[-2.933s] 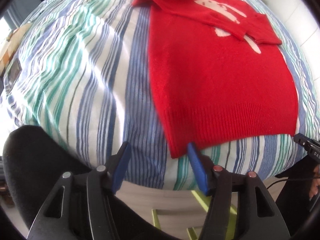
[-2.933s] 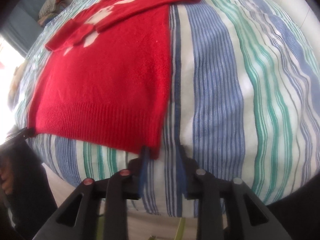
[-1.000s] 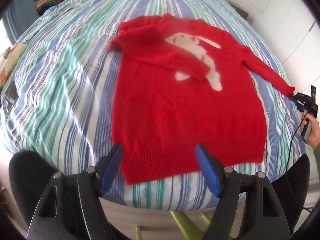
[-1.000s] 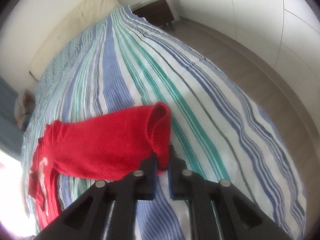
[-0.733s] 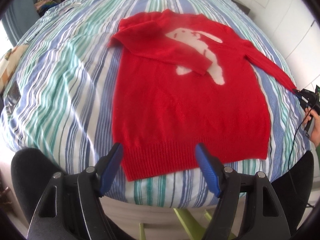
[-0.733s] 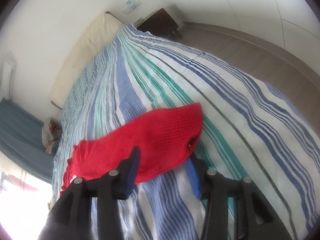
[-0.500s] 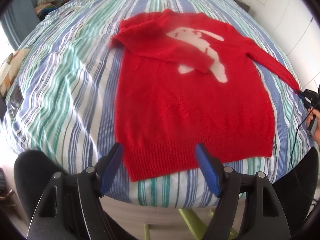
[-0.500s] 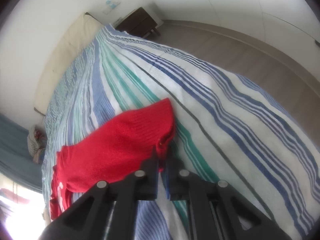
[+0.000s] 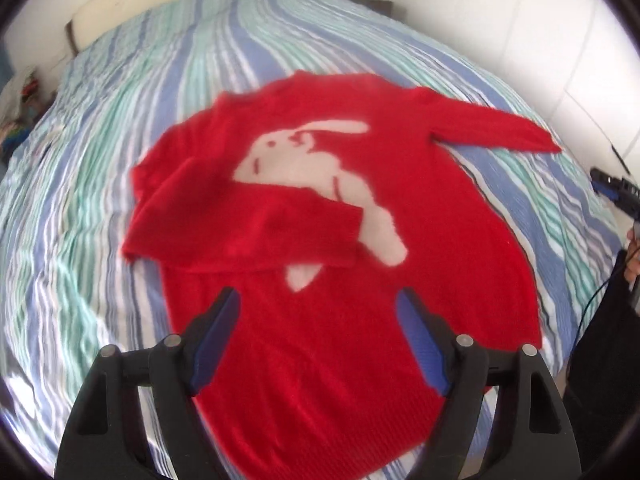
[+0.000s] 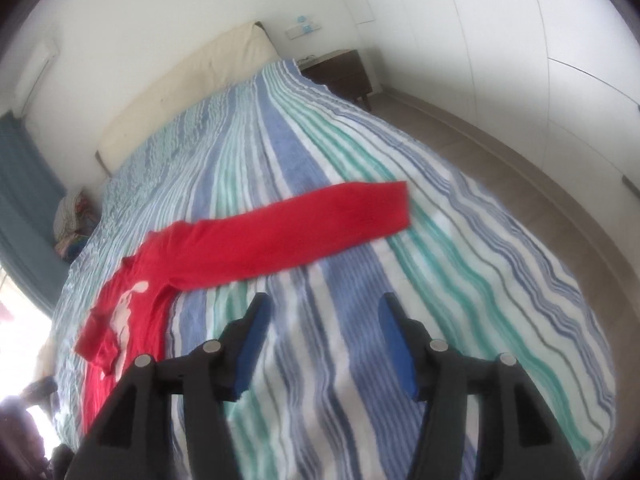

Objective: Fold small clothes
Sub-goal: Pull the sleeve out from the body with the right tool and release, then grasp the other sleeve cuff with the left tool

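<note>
**Red sweater spread on the striped bed, both grippers empty**

The red sweater point(image 9: 348, 240) lies flat on the striped bedspread point(image 9: 100, 160), hem toward the left wrist camera and neck toward the headboard point(image 10: 192, 76), so its long axis runs up the bed. A white rabbit motif point(image 9: 320, 168) shows on its chest. One sleeve is folded across the front point(image 9: 240, 224), covering part of the rabbit; the other sleeve point(image 10: 312, 224) is stretched straight out sideways across the stripes.

The left gripper point(image 9: 316, 340) hovers over the hem with its jaws wide apart, holding nothing; its fingers hide part of the lower body. The right gripper point(image 10: 324, 344) is likewise spread wide and empty, above bare bedspread near the outstretched sleeve's cuff.

A dark nightstand point(image 10: 340, 68) stands beside the bed's head. Both views are motion-blurred, softening the sweater's edges.
</note>
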Available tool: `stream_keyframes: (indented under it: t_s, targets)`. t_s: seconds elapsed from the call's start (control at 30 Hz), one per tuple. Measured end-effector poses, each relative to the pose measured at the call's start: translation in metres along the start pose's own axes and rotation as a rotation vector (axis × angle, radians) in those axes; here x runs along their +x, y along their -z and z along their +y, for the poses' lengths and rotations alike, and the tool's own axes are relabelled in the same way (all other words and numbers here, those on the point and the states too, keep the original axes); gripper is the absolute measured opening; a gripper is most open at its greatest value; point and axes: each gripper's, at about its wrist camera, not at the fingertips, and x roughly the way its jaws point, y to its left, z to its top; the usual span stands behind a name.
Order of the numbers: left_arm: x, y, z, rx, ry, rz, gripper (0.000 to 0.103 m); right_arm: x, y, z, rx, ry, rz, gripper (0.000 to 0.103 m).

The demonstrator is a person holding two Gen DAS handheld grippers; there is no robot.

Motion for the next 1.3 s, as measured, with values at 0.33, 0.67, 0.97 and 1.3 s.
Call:
stream_keyframes:
  t_s: [0.33,0.67,0.97,1.3]
  targets:
    - [0.103,-0.025,0.011,-0.007,0.076,0.135,0.034,0.025,0.079,0.074,-0.060,-0.150,0.130,0.056]
    - [-0.048,-0.007,0.236,-0.700,-0.038,-0.185,0.007,0.026,0.082,0.079,-0.107,-0.124,0.105,0.056]
    - [-0.037,0.109,0.388,-1.072,-0.484,-0.005,0.006,0.036,0.089,0.091,-0.154,-0.134,0.132,0.056]
    - [0.004,0.169,0.380,-1.168,-0.491,0.101,0.006,0.044,0.097,0.097,-0.205,-0.094,0.168,0.056]
